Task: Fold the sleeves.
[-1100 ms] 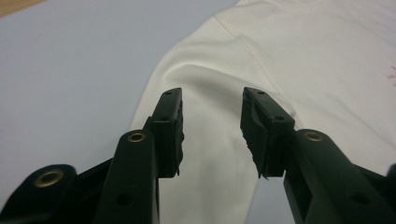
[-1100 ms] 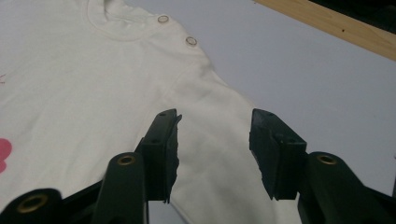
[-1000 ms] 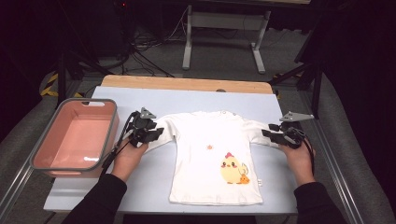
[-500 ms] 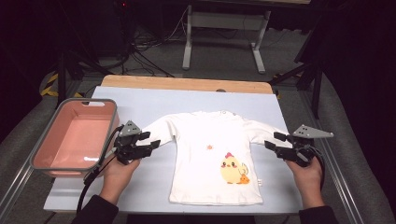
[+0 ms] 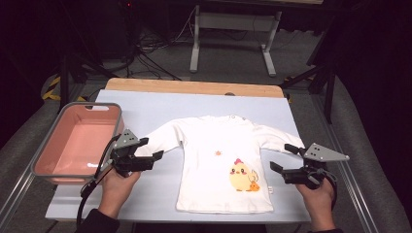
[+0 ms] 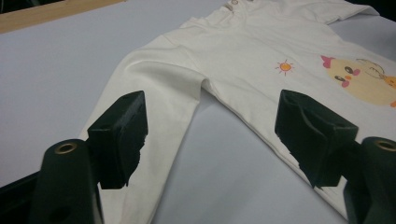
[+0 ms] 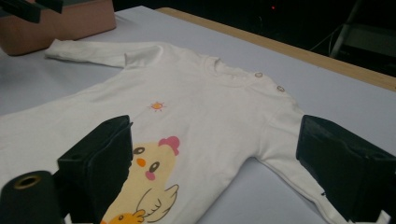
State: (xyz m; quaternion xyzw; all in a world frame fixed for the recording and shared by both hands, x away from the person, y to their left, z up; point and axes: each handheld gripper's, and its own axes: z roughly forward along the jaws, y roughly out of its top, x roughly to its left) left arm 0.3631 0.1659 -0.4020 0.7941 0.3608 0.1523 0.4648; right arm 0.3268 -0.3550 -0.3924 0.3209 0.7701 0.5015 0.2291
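Observation:
A white long-sleeved shirt with a yellow chick print lies flat, front up, on the light blue table. My left gripper hovers open at the end of the shirt's left sleeve; in the left gripper view that sleeve lies on the table under the spread jaws of my left gripper. My right gripper stands open by the right sleeve, which lies below the wide jaws of my right gripper. Both pairs of jaws have just been opening, and no pad presses on cloth.
A pink bin with a grey rim stands at the table's left, close to my left hand. A wooden strip runs along the far edge. Beyond it are metal stand legs and cables on a dark floor.
Both grippers have let go of the sleeves and drawn back toward the near edge, jaws opening. The shirt now lies spread with its sleeves out.

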